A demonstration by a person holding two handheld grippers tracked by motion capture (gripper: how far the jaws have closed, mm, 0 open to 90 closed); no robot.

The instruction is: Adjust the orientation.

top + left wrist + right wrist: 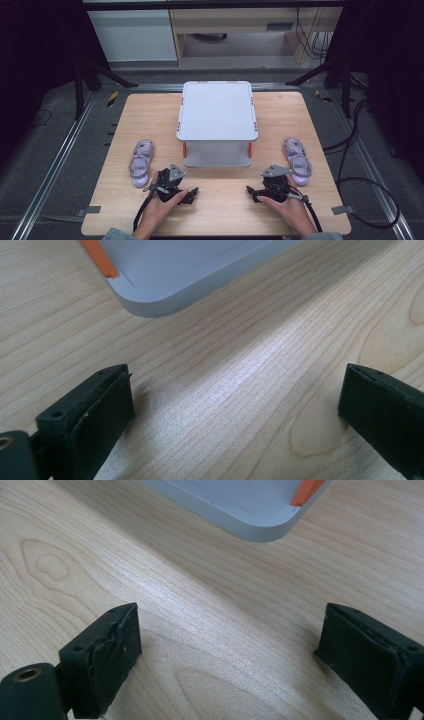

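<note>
The two purple sandals lie flat on the bench (215, 210), the left sandal (140, 161) at nine o'clock of the grey shelf (217, 110) and the right sandal (297, 161) at three, long axes running toward twelve, heels nearest the person. Left gripper (192, 196) and right gripper (251, 194) rest released, grasping nothing. The risk, as a judgement: their thin straps may slip from a pinch.

High view is looking forward and down over the whole table (120, 200). Both gripper views are sitting low, close to the wood, each facing a front corner of the grey rack (217, 112) (165, 285) (250, 515), all three sharing it.
</note>
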